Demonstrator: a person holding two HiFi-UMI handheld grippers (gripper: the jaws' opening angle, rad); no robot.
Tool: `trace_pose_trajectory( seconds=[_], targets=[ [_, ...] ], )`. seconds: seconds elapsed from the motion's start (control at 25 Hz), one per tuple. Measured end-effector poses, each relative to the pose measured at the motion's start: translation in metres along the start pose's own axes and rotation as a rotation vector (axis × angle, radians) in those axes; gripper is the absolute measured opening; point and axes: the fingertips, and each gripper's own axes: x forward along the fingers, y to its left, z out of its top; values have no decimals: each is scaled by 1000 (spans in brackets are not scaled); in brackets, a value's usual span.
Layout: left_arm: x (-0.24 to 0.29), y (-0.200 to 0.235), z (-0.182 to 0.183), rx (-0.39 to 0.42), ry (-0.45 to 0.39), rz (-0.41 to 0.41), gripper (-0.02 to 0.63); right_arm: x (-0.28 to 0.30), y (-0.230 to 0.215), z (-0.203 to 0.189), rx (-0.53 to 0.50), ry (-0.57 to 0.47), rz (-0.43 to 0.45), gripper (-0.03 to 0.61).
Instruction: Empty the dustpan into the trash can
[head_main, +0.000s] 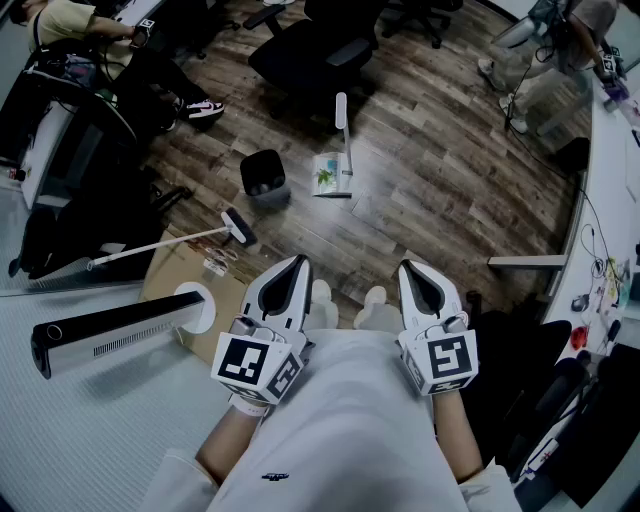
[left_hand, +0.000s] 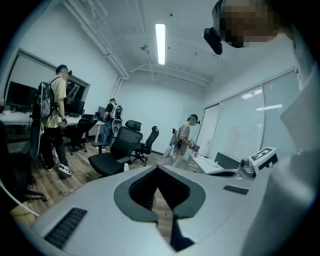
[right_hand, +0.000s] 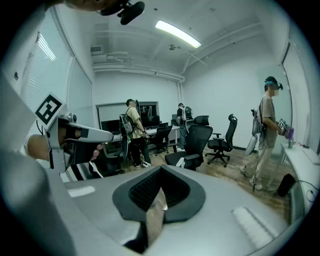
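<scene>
**Left tongs (head_main: 297, 263) and right tongs (head_main: 409, 267) both closed, nothing in them**

In each gripper view we see the jaws pressed tip to tip, with only the wooden floor (head_main: 440, 170) showing through the gap behind them. From the head view we find the two sitting side by side at the bottom centre of the frame, held in front of the person's light clothing, with a pair of pale shoes (head_main: 347, 305) showing between them.

The dustpan (head_main: 331, 174) stands on the floor in the upper middle of the frame, well apart from both tongs. Its white handle points up, and we see something white and green in its pan. The black trash can (head_main: 264, 178) sits just to its left, near it but not touching.

A broom (head_main: 170, 243) lies flat to the left of centre, its dark head toward the trash can. A sheet of cardboard (head_main: 175, 272) lies below it, beside a long white appliance (head_main: 115, 330) at lower left. We note a black office chair (head_main: 315, 50) at top centre and a white desk (head_main: 606, 170) along the right edge.
</scene>
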Motion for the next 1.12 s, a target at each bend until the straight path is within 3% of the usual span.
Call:
trace_pose_trajectory(
  seconds=[0.24,0.44,0.64,0.84,1.12],
  targets=[
    [-5,-6,-5,-44,23,42,6,-14,-20,2,20,-1,-16,-2],
    [8,-23,7,-32,1,67,6,-20,-42,4,143,-26,14,-2],
    [20,-48,4,-56,12,74,6,-23,-56,25,11,-99,24,-2],
    [22,-68,-12,-63,34,113,6,-27,-75,28,-44,-116,42,-2],
    [37,-83,-14,-68,32,137,6,-36,-103,22,58,-162,98,5]
  ],
)
